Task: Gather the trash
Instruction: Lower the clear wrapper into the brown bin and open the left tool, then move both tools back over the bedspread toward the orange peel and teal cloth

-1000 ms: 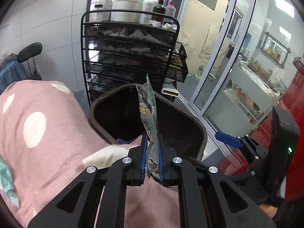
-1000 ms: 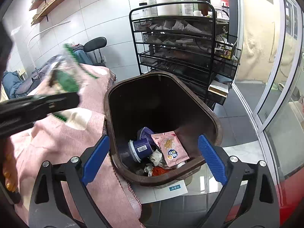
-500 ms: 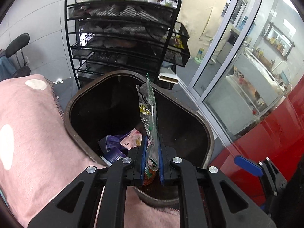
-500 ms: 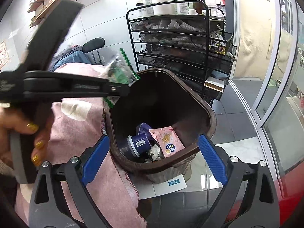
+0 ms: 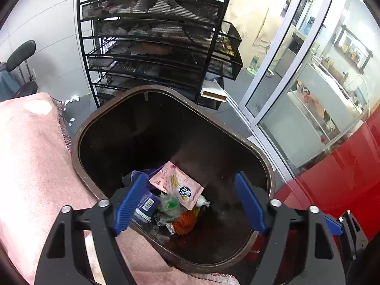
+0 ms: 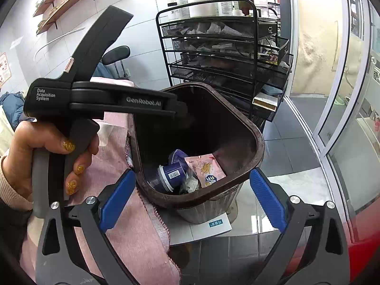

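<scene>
A dark brown trash bin (image 5: pixel 80 128) stands open below my left gripper (image 5: pixel 190 201), which is open and empty right over its mouth. In the bin lie a pink snack packet (image 5: pixel 177 185), a blue cup (image 5: pixel 144 205), a clear green-printed wrapper (image 5: pixel 169 205) and an orange piece (image 5: pixel 184 223). In the right wrist view the bin (image 6: pixel 257 147) is ahead, with the pink packet (image 6: pixel 205 169) and blue cup (image 6: pixel 172 173) inside. My right gripper (image 6: pixel 190 200) is open and empty, just short of the bin's near rim. The left gripper's body (image 6: pixel 99 95) reaches over the bin from the left.
A pink spotted blanket (image 5: pixel 30 156) lies left of the bin and shows in the right wrist view (image 6: pixel 142 232). A black wire rack (image 5: pixel 152 47) with bottles stands behind the bin. A glass door (image 5: pixel 280 71) and a red surface (image 5: pixel 344 171) are to the right.
My left gripper moved over the bin and opened. The clear green wrapper it held has dropped among the trash in the bin. The right gripper stayed open.
</scene>
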Action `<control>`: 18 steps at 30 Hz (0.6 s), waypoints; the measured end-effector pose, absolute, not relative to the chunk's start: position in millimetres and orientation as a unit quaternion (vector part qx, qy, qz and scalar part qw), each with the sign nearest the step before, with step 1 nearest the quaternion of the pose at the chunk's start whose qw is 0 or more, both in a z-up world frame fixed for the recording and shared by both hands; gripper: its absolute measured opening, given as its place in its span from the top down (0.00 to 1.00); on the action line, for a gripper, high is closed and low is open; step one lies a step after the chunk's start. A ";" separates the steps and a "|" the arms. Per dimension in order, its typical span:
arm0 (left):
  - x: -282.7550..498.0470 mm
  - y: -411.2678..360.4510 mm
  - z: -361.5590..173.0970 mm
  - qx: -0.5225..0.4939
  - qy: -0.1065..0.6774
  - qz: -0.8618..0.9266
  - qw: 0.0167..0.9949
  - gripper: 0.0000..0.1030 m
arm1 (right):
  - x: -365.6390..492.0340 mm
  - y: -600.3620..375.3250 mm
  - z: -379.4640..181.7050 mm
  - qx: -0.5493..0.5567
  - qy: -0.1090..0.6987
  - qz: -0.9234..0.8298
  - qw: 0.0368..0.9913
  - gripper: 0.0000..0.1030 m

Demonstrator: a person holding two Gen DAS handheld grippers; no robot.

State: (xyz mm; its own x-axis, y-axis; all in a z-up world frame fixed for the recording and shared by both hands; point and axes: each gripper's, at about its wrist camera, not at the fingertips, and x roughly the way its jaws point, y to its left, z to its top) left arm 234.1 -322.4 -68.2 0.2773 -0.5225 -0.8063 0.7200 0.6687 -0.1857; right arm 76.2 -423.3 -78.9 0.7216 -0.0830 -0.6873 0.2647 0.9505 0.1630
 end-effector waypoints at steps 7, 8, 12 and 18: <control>227.5 -315.8 -58.7 0.123 0.433 -0.391 0.803 0.18 | 75.8 -418.1 -75.4 0.124 0.359 -0.088 0.921 0.07; 225.3 -313.6 -55.8 0.128 0.426 -0.391 0.806 0.16 | 75.8 -416.8 -74.2 0.122 0.358 -0.087 0.922 0.07; 221.7 -296.9 -42.9 0.118 0.409 -0.389 0.817 0.13 | 76.7 -413.5 -71.6 0.118 0.357 -0.084 0.923 0.07; 221.4 -257.2 -27.1 0.093 0.389 -0.357 0.844 0.11 | 79.1 -406.7 -69.0 0.113 0.356 -0.075 0.925 0.06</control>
